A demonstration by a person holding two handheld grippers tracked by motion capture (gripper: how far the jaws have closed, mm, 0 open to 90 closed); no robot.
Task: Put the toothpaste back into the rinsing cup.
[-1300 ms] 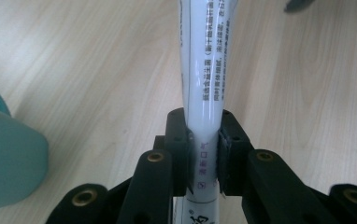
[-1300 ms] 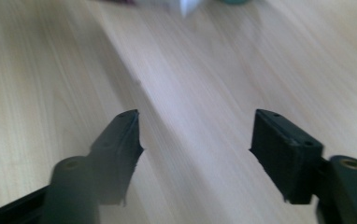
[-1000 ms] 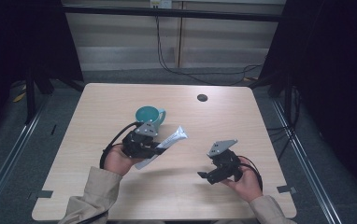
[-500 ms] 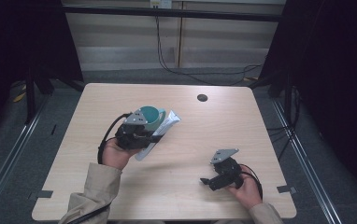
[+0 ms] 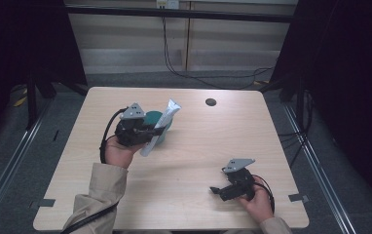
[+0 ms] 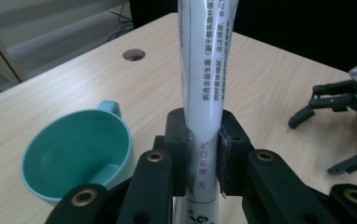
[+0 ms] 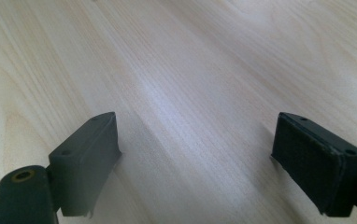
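The left gripper (image 6: pixel 203 140) clamps a white tube (image 5: pixel 160 126) beside the teal mug (image 6: pixel 81 154), seemingly above the rim. The tube now stands steeper than before. The right gripper (image 5: pixel 216 191) gapes low over the table (image 5: pixel 271 136), nearer the front edge.

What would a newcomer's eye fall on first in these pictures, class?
Most striking is the white tube, clamped in the left tongs and slanting up over the table's left half. Just beside it stands a teal cup, empty as far as its inside shows. Near the front right edge, the right tongs gape open over bare wood.
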